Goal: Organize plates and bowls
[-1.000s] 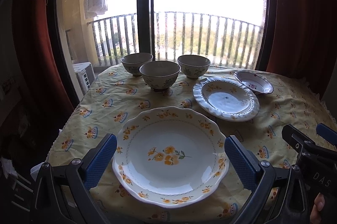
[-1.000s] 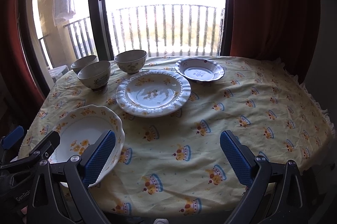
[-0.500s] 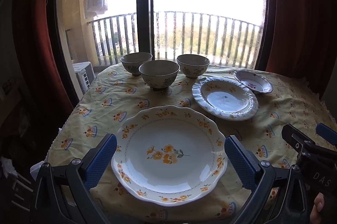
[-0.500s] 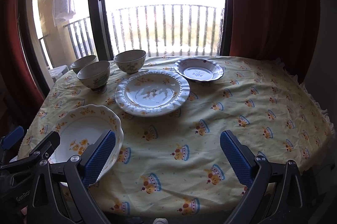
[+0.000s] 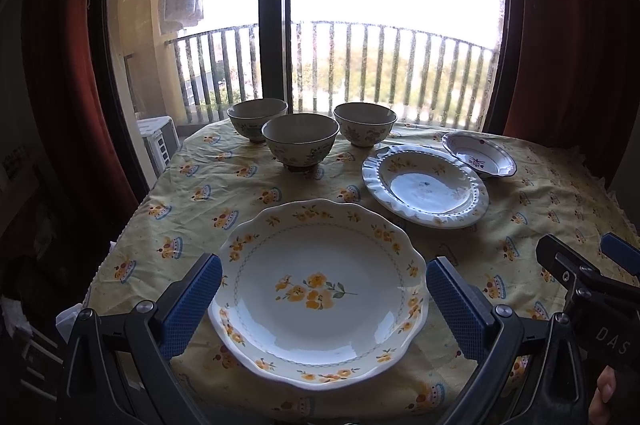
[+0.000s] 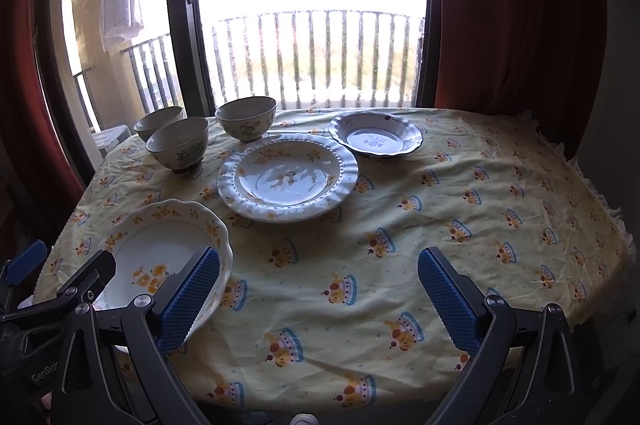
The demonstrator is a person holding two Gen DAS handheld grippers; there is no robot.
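Left gripper (image 5: 320,301) spread wide around the yellow-flowered plate (image 5: 318,287) at the near left of the worktop (image 6: 460,185); three bowls (image 5: 300,141) far left; right gripper (image 6: 318,297) gaping, holding nothing, over bare cloth.

Left gripper (image 5: 320,301) spread around yellow-flowered plate (image 5: 320,289), 3 bowls (image 5: 300,143) behind

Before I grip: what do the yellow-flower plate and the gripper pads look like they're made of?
Yellow-flower plate: probably glazed ceramic, maybe melamine; glossy, with window glare and a scalloped rim. Left gripper pads: apparently blue rubber with a fine knurled, matte texture.
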